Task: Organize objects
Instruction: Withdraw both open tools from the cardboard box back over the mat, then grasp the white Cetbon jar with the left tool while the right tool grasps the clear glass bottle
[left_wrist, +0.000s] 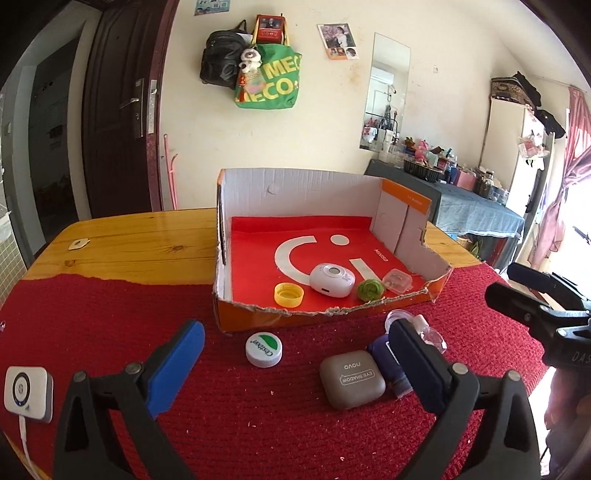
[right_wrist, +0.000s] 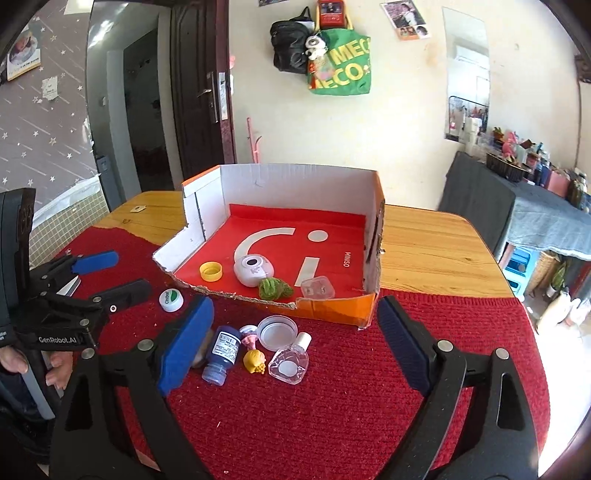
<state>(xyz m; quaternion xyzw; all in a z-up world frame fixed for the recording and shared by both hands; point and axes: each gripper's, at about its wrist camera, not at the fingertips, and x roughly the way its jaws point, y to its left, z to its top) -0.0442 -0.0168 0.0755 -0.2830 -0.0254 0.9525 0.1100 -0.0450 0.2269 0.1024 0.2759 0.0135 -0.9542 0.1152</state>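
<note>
An orange cardboard box (left_wrist: 402, 306) (right_wrist: 332, 308) with a red floor holds a yellow cap (left_wrist: 289, 294) (right_wrist: 211, 271), a white round device (left_wrist: 330, 280) (right_wrist: 253, 270), a green knit piece (left_wrist: 369, 290) (right_wrist: 275, 288) and a clear case (left_wrist: 399, 281) (right_wrist: 317, 288). On the red mat before it lie a white-green cap (left_wrist: 264, 349) (right_wrist: 171, 300), a grey eye-shadow case (left_wrist: 352, 379), a blue bottle (right_wrist: 221, 349), a clear lid (right_wrist: 277, 332), a clear flask (right_wrist: 290, 363), a yellow toy (right_wrist: 254, 362) and a pink piece (right_wrist: 249, 334). My left gripper (left_wrist: 299, 369) (right_wrist: 114, 273) is open, empty. My right gripper (right_wrist: 295, 343) is open above the small items.
A white device with a cord (left_wrist: 27, 393) lies at the mat's left edge. The wooden table (left_wrist: 140, 240) (right_wrist: 428, 243) extends behind the box. A door, hanging bags (left_wrist: 267, 79) and a cluttered side table (left_wrist: 469, 199) stand beyond.
</note>
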